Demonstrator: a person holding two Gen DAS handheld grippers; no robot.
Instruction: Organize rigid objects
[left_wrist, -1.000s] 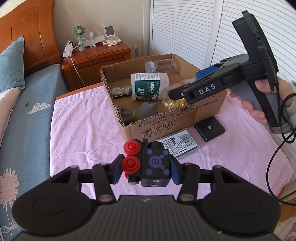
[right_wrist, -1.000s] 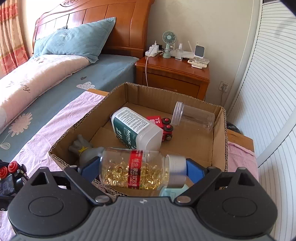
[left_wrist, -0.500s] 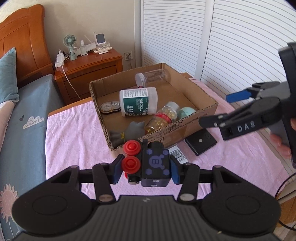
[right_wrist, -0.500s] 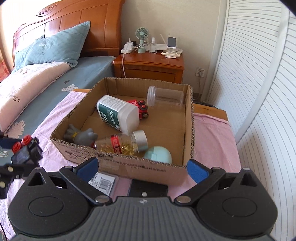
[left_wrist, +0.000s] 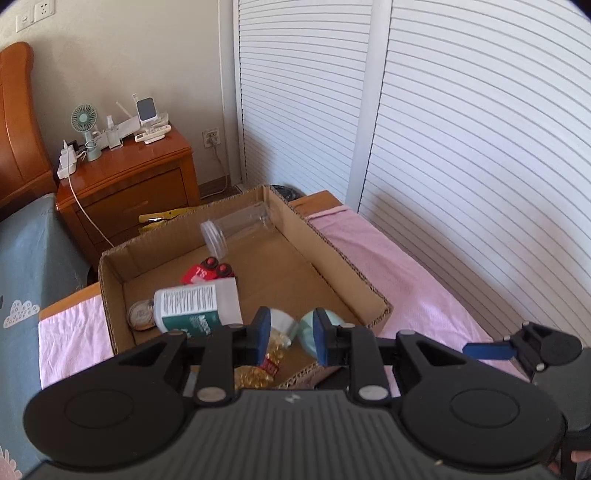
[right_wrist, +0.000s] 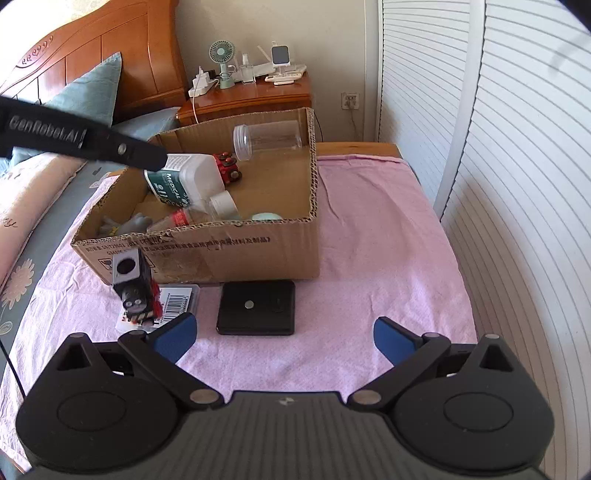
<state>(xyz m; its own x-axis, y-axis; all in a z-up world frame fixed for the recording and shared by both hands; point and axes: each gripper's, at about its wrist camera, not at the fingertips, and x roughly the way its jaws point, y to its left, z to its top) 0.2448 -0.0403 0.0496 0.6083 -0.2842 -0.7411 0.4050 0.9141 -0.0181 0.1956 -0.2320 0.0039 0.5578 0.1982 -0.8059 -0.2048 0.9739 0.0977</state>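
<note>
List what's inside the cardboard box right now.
Visible: clear jar, white medical bottle, red toy car, capsule bottle, grey figure, mint object. The box's near wall hides the floor behind it.

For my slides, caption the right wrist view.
Open right gripper hovers over the pink cloth, facing a black plate and a filled cardboard box.

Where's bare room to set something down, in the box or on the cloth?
Box: bare floor between clear jar, white bottle and right wall. Pink cloth: bare right of the box, out to the louvred doors. Crowded: box's near-left corner; cloth in front, with toy train, barcode card, black plate.
</note>
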